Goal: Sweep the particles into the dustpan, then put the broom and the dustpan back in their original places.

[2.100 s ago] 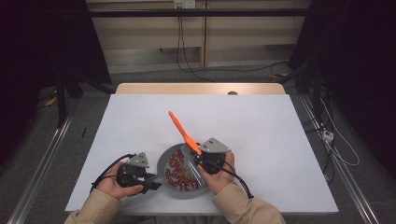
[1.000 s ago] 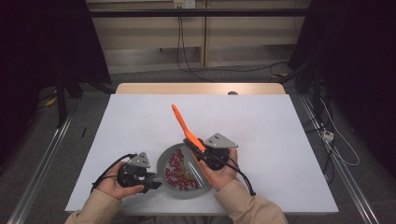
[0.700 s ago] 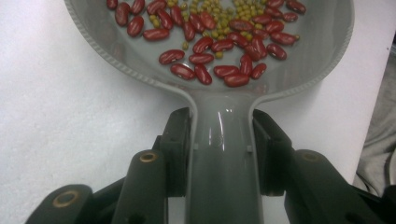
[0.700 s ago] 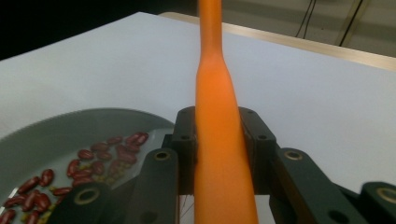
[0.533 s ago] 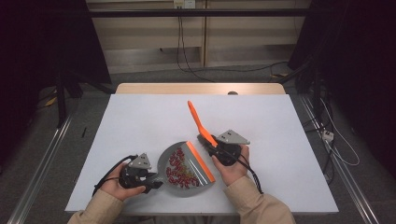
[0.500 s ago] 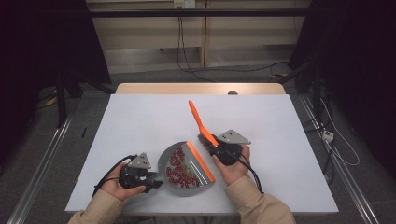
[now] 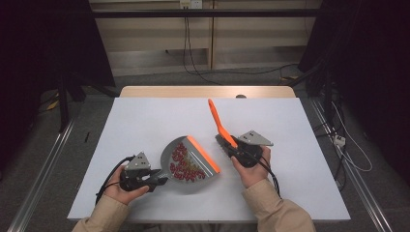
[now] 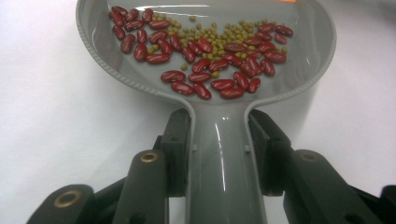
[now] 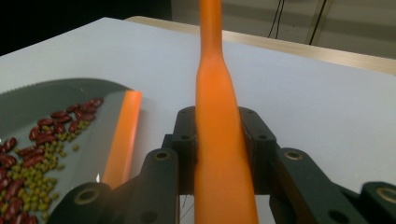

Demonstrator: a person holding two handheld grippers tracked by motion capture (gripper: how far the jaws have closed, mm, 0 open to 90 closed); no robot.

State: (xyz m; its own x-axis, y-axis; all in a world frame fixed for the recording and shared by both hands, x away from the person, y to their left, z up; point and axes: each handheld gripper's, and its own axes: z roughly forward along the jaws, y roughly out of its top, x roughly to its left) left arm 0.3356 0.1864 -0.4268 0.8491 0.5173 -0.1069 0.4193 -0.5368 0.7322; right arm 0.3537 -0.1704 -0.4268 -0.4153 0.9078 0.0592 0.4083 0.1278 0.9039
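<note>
1. While my left gripper point(image 8: 219, 140) clamps the dustpan point(image 7: 191, 162) handle, my right gripper point(image 9: 219, 135) is closed on the orange brush point(image 7: 220, 123).
2. Beans point(image 8: 205, 51) lie piled inside the pan, which rests on the table point(image 7: 145, 121).
3. Brush sits just right of the pan, apart from it.
4. I judge sweeping done; emptying the pan remains.

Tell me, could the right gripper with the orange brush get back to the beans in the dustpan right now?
Probably yes. The right gripper is shut on the orange brush just beside the dustpan, whose orange-lipped mouth faces it, and nothing lies between them and the beans.
</note>
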